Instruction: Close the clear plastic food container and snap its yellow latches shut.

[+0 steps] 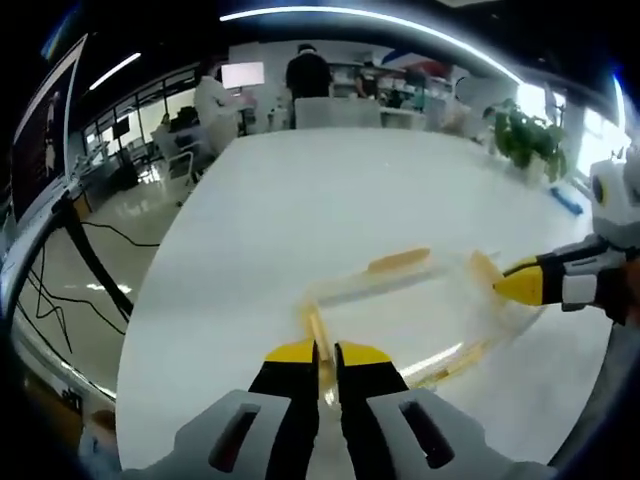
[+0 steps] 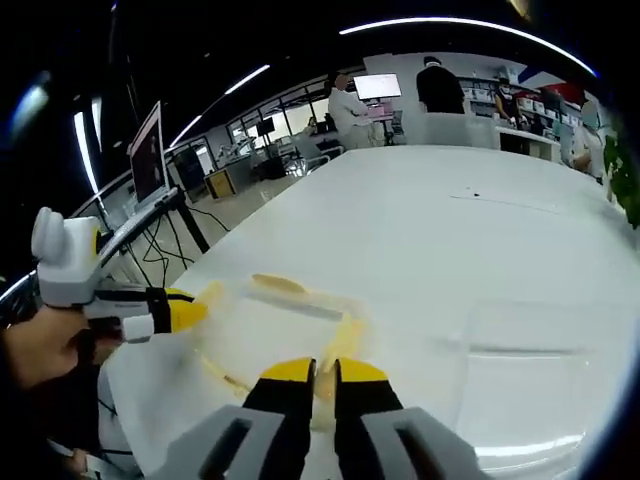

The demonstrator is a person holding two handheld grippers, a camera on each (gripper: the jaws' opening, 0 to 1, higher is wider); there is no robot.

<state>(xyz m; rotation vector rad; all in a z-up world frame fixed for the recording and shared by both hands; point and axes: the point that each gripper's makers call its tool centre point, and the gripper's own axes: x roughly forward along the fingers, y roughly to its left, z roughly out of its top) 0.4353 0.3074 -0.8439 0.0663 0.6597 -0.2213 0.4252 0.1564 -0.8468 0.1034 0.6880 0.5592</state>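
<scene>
While the clear container sits on the table, both grippers pinch its yellow latches.

Container on table, near edge, a gripper at two of its sides.

In the left gripper view the food container lies on the table close to its near edge; the left gripper stands before the container's near side, jaws almost together at a latch; the right gripper comes in at the container's right end; another latch sits on the far side. A plant stands past the table's far right corner, people beyond the far edge. In the right gripper view the right gripper fronts the container, the left gripper at its left end.
</scene>
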